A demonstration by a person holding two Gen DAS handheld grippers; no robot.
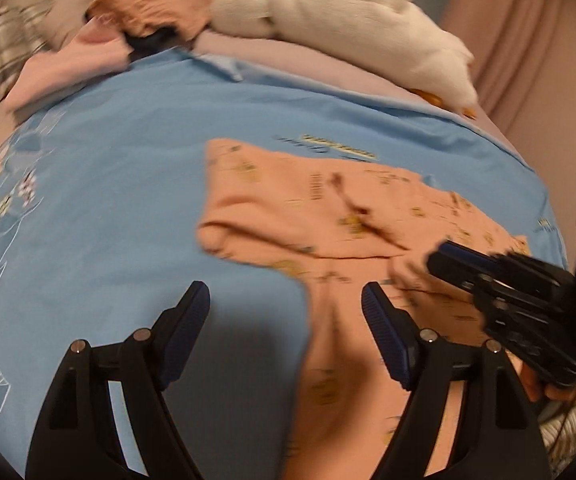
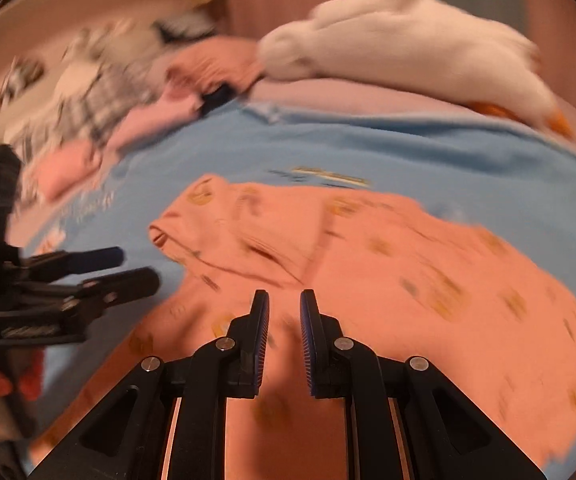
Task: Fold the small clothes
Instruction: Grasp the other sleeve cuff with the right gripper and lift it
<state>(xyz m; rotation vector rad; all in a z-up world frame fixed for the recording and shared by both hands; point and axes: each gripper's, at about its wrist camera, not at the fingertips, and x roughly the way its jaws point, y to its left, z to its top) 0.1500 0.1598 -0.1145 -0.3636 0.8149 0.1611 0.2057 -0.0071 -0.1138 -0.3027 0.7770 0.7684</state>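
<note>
A small peach garment with a yellow print [image 1: 327, 208] lies partly folded on a blue sheet [image 1: 108, 184]; it also shows in the right wrist view [image 2: 387, 264]. My left gripper [image 1: 286, 300] is wide open and empty, hovering over the garment's near left edge. My right gripper [image 2: 284, 300] hovers over the garment with its jaws a narrow gap apart and nothing between them. It shows from the side in the left wrist view [image 1: 439, 254], at the garment's right. The left gripper shows at the left in the right wrist view [image 2: 136, 266].
A white plush duck [image 1: 339, 20] lies at the far edge of the bed. A pile of pink and plaid clothes [image 1: 68, 44] sits at the far left. Pink curtains [image 1: 527, 40] hang behind the bed.
</note>
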